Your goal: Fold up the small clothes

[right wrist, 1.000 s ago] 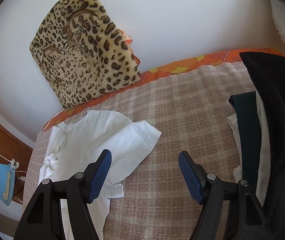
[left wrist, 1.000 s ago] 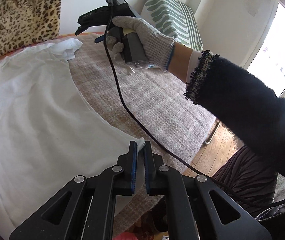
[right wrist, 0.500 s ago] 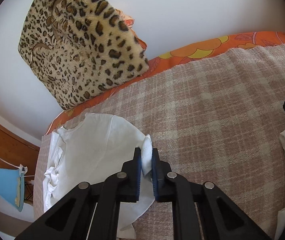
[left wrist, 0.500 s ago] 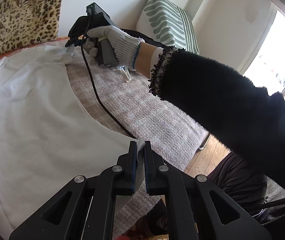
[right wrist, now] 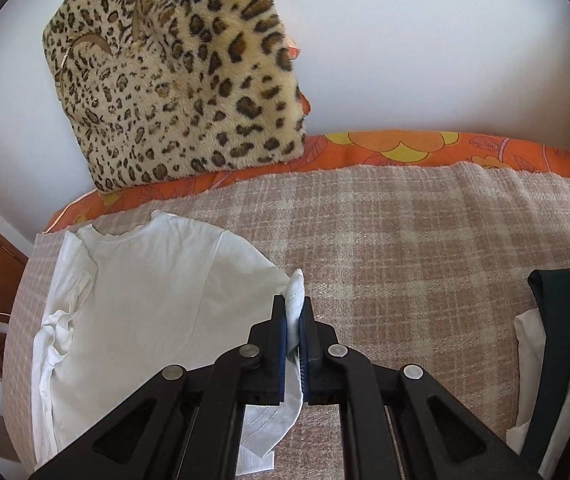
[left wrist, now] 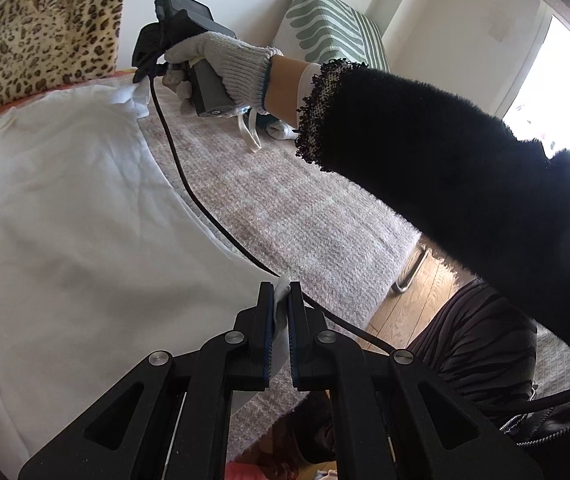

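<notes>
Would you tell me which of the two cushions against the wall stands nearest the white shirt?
The leopard-print cushion, just behind the white shirt; the green-striped cushion stands further along.

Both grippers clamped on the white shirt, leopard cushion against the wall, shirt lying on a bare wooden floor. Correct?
Not quite. The white shirt lies on a pink plaid blanket over the bed, not a floor; the right wrist view shows it. The rest holds: left gripper and right gripper both pinch shirt fabric, and the leopard cushion leans on the wall.
</notes>
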